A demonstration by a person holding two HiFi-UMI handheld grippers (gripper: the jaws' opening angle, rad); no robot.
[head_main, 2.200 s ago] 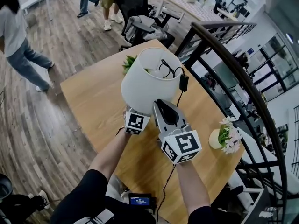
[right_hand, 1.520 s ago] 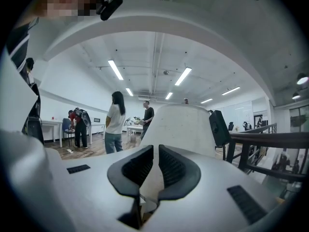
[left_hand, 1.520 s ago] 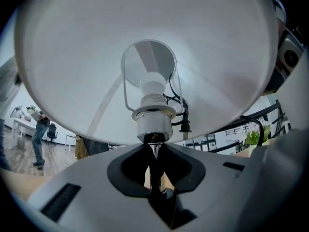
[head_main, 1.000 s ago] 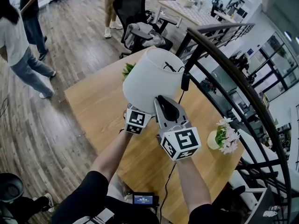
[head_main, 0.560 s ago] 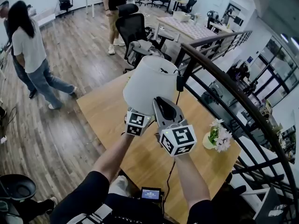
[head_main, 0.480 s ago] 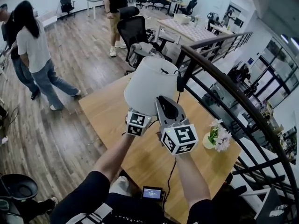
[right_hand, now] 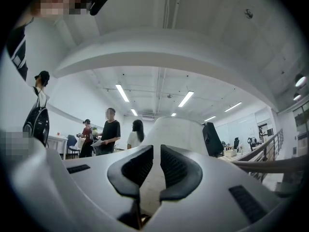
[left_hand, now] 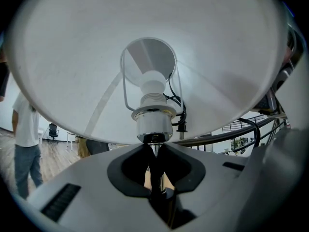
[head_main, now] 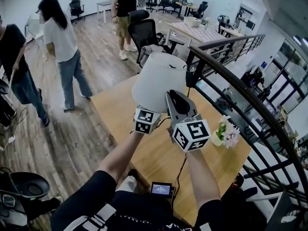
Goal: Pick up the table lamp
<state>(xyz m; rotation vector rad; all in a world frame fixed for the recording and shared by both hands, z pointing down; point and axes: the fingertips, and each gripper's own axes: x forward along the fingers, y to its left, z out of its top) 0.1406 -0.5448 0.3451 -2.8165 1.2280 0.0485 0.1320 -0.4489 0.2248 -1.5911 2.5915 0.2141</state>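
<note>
The table lamp's white shade (head_main: 159, 83) hangs above the wooden table (head_main: 115, 107), held up from below by both grippers. In the left gripper view I look up into the shade (left_hand: 72, 57) at the chrome socket (left_hand: 154, 122). The thin stem (left_hand: 154, 170) runs down between the pads of my left gripper (left_hand: 154, 163), which is shut on it. My right gripper (head_main: 177, 100) sits beside the left gripper (head_main: 153, 115) under the shade's rim. Its jaws (right_hand: 155, 166) stand close together, with a thin part of the lamp low between them and the shade (right_hand: 178, 129) just beyond.
The black cord (head_main: 182, 167) hangs from the lamp past my right arm. A flower pot (head_main: 224, 134) stands at the table's right. A dark curved railing (head_main: 240, 78) runs behind it. Two people (head_main: 62, 42) and an office chair (head_main: 144, 32) stand on the floor at the left and back.
Both grippers have risen together with the lamp, away from the tabletop. The people on the floor at the left have walked nearer.
</note>
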